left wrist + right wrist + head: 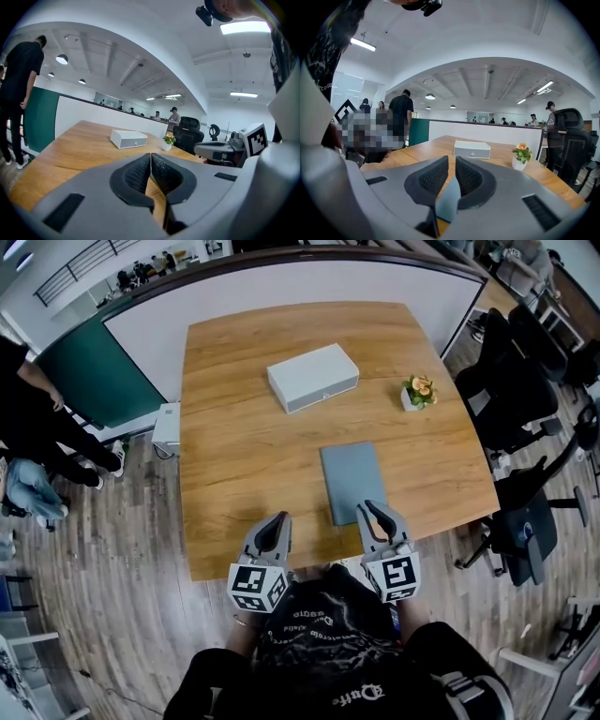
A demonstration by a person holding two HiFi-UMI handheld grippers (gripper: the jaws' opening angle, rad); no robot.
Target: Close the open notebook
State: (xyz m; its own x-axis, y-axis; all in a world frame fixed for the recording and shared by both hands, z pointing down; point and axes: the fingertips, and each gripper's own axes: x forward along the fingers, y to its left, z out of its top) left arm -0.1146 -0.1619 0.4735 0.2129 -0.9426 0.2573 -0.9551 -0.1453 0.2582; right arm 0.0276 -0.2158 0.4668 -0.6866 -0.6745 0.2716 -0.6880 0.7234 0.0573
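Note:
A grey-blue notebook (352, 482) lies closed and flat on the wooden table (234, 456), toward the front right. My right gripper (372, 507) hovers at its near right corner with the jaws almost together, a narrow slit left and nothing pressed between them. In the right gripper view (452, 158) the notebook (449, 199) shows below, through that slit. My left gripper (281, 517) hangs over bare table left of the notebook, apart from it. In its own view (151, 154) the pads meet with nothing between them.
A white box (312, 377) sits at the table's far middle, a small potted plant (419, 391) to its right. Black office chairs (511, 381) stand along the right side. People stand at the left (28, 427). A green-and-white partition runs behind the table.

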